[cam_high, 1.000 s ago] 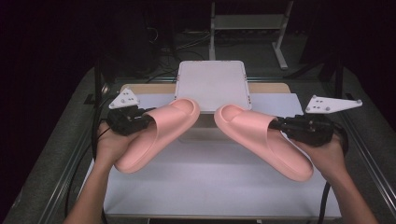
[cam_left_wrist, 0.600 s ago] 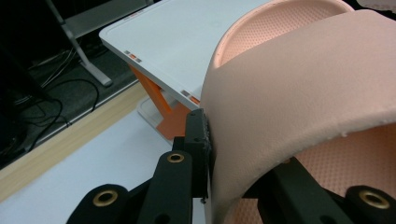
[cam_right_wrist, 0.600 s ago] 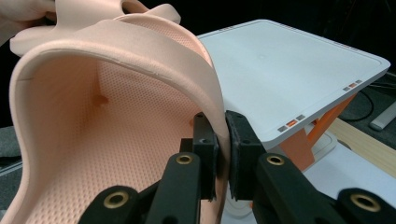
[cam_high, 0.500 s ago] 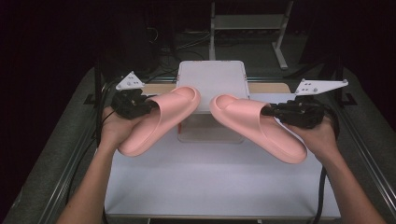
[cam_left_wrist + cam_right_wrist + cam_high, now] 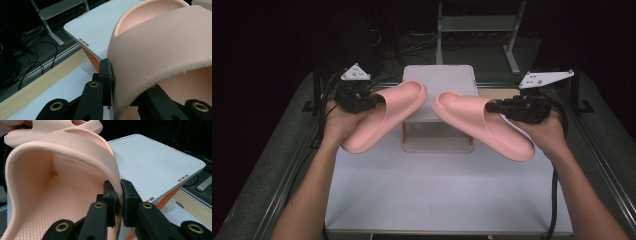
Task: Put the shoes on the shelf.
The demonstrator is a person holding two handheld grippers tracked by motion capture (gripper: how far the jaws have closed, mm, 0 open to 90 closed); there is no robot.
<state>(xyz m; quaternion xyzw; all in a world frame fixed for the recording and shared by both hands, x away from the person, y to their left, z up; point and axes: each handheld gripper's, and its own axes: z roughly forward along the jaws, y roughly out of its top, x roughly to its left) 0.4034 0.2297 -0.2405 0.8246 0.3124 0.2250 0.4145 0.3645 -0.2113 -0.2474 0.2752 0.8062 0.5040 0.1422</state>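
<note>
Left claw [image 5: 374, 101] clamped, right claw [image 5: 493, 106] clamped, both forearms raised, angled inward

Overhead forward-down; two close tool-mounted views

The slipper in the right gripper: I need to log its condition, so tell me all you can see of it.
The right slipper is a pale pink slide that looks like soft moulded foam, with a smooth outer skin, a broad arched strap and a dimpled footbed. It is held above the white table, toe pointing toward the white box and the other slipper, apart from both. The right gripper is shut on the strap's edge. No damage shows.
</note>
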